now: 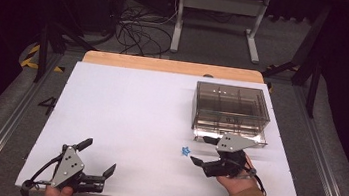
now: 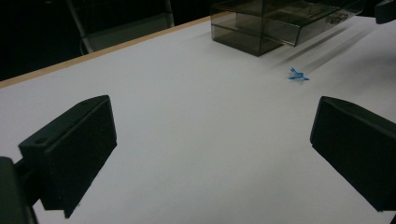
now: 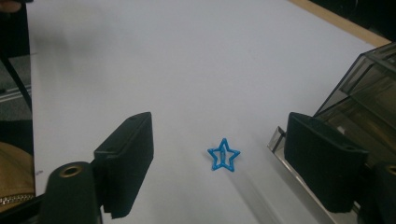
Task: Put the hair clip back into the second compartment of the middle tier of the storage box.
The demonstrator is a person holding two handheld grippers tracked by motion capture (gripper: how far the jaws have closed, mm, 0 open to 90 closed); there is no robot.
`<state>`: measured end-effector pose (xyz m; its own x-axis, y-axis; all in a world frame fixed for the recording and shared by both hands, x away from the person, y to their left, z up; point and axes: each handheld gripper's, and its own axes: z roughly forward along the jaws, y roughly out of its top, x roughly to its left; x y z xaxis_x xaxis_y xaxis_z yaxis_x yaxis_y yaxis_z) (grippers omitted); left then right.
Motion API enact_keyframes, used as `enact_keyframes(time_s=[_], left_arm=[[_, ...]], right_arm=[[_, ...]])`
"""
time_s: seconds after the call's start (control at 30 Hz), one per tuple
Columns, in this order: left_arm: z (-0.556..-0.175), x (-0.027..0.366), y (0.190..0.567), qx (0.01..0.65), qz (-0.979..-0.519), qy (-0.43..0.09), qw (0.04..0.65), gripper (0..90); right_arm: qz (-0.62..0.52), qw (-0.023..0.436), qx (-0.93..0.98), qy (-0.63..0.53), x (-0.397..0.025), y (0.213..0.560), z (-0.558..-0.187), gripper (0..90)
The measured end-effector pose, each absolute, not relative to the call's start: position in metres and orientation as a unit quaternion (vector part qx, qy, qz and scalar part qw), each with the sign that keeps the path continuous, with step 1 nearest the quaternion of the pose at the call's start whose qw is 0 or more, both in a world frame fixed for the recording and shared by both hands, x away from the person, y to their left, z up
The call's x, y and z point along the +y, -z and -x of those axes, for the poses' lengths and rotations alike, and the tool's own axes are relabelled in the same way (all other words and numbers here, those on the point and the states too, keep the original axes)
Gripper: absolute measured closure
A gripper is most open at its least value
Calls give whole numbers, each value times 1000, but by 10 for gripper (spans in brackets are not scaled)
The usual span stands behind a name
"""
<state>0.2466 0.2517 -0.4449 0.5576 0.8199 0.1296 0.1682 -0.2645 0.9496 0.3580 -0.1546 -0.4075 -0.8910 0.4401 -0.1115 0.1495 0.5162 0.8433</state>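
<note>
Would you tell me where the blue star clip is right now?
The blue star clip lies flat on the white table, just ahead of the open right tool, near the smoky box.

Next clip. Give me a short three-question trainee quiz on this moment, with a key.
1. True or false: the right gripper is shut on the blue star clip.
2. Multiple choice: where does the clip lie in the right gripper view? A) inside the smoky drawer box B) on the white table, ahead of and between the open jaws C) under the left gripper
3. Fill in: in the high view, the drawer box stands toward the table's far ____ side.

Key
1. False: its jaws stand wide apart and the clip lies untouched.
2. B
3. right
</note>
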Motion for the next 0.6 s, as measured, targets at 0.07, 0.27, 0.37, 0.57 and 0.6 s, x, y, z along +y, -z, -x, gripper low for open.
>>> enact_keyframes(time_s=[0.07,0.27,0.37,0.57,0.6], left_arm=[[-247,252,445,341,-726,-324,502,11],[-247,252,445,340,-726,-324,502,11],[-247,252,445,339,-726,-326,502,11],[-247,252,445,339,-726,-324,503,11],[-247,252,445,339,-726,-324,503,11]], right_arm=[[-172,161,862,-449,-152,410,-359,289],[-171,165,878,-414,-142,416,-363,351],[-170,168,885,-400,-138,419,-365,370],[-167,165,893,-383,-131,425,-369,386],[-169,164,894,-381,-130,426,-370,388]])
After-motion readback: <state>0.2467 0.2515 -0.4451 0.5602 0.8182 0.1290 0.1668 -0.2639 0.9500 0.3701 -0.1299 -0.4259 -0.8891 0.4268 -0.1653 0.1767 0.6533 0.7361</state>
